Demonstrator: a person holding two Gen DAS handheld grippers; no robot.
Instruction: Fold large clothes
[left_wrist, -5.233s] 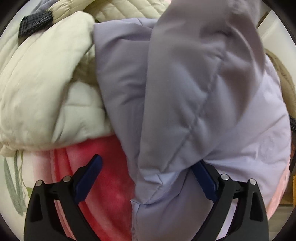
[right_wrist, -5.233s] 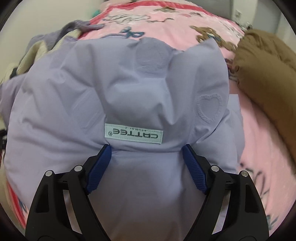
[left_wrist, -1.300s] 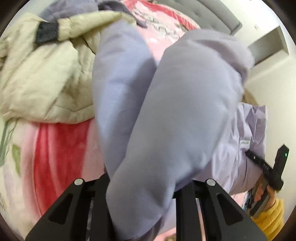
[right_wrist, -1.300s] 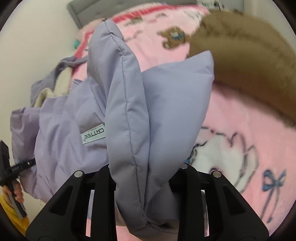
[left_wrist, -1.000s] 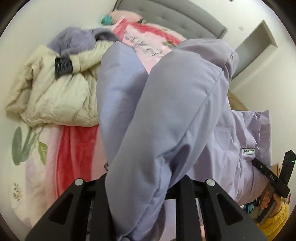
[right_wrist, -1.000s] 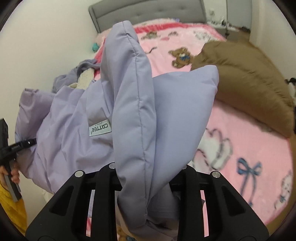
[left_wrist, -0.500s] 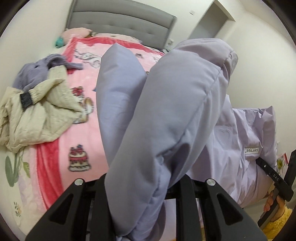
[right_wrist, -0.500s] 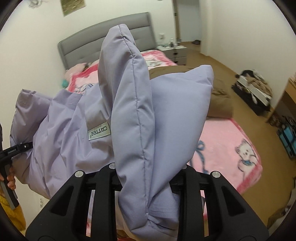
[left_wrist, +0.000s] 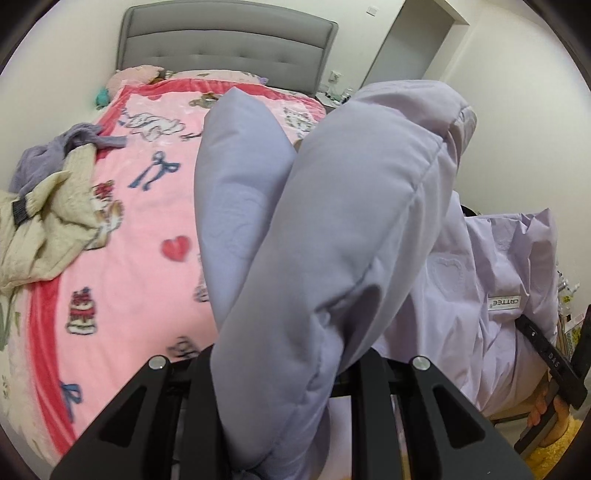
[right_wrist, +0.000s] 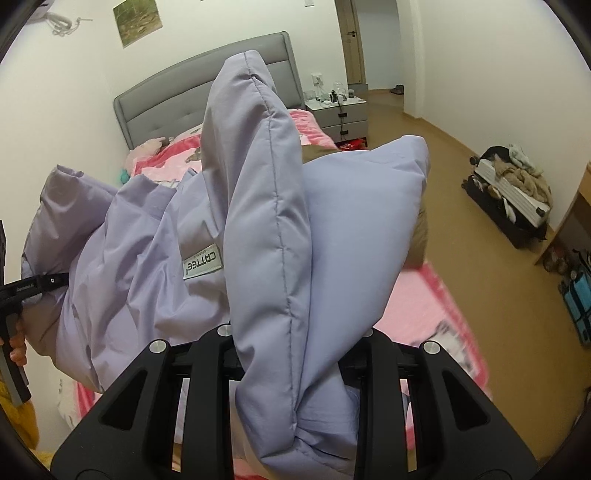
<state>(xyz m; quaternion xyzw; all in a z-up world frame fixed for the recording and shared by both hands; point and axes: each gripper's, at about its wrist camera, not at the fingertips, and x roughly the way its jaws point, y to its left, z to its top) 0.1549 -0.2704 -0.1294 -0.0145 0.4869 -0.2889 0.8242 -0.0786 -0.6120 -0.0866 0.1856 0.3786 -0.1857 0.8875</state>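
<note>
A large lilac puffer jacket (left_wrist: 351, 229) hangs lifted above the bed, held at two places. My left gripper (left_wrist: 280, 373) is shut on a thick fold of it. My right gripper (right_wrist: 291, 354) is shut on another fold of the jacket (right_wrist: 266, 221). A white CATTEE label (right_wrist: 202, 263) shows between the two holds, also in the left wrist view (left_wrist: 503, 302). The fingertips are hidden by the fabric in both views.
A bed with a pink cartoon blanket (left_wrist: 147, 229) lies below, grey headboard (left_wrist: 229, 62) beyond. A cream quilted jacket (left_wrist: 40, 225) and a grey garment (left_wrist: 59, 147) lie at its left edge. A brown garment (right_wrist: 419, 236) lies on the bed. An open suitcase (right_wrist: 509, 192) sits on the floor.
Both grippers have closed on the jacket and raised it well off the bed. The views have tilted up, showing the headboard and the room.
</note>
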